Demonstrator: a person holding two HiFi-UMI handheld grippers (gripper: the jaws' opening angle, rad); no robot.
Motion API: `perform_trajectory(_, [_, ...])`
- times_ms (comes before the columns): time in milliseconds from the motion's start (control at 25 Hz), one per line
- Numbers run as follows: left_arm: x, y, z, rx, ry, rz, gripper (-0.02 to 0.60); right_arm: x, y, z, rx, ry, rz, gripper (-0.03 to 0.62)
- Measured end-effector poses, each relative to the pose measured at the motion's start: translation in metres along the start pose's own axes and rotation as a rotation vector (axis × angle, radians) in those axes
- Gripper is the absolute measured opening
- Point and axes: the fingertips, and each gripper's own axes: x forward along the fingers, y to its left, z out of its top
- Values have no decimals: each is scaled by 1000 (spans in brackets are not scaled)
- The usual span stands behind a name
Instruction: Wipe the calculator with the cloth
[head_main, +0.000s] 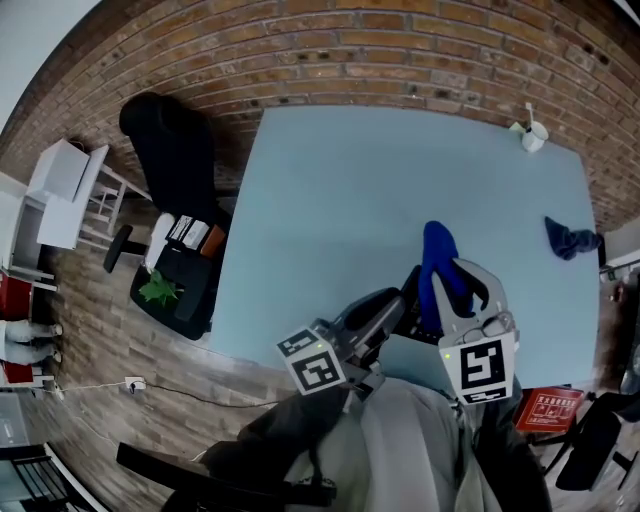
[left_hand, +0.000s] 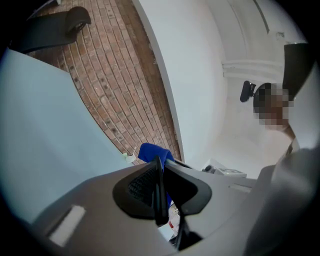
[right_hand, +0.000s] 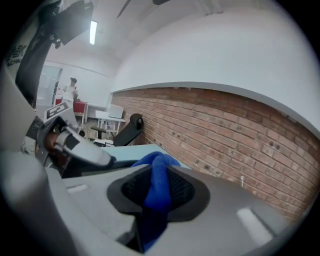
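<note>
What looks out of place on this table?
A dark blue cloth lies crumpled near the table at its right edge, while the right gripper holds a brighter blue cloth. Nothing looks spilled or damaged.

Your left gripper (head_main: 400, 303) and right gripper (head_main: 450, 275) sit side by side over the near edge of the table (head_main: 350, 200). The calculator (left_hand: 160, 195) sits between the left jaws. The cloth (head_main: 437, 250) sits between the right jaws, just beside it. A cup (head_main: 533, 135) stands at the far right corner, and a second cloth (head_main: 570, 240) lies at the right edge. A chair (head_main: 170, 150) stands left of the table.
</note>
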Motion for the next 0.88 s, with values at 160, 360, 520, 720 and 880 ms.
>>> perform_trajectory(160, [-1,4,-6,0,6,15,46,-4,39,29,-142,-26,157,84])
perform_trajectory(360, [-1,1,-13,87,68,24,44,-2,54,27,-238,22,210,85])
perform_trajectory(520, [-2,-2,-9,80,45,-1,44,10,0,-5,-132,87,127,84])
perform_trajectory(720, [-11,1,10,102,-13,-11,44,-4,-20,-63,97,234,164,84])
perform_trajectory(880, [-7,-7,5,150,22,-63,44,-7,-13,-48,184,158,230,84])
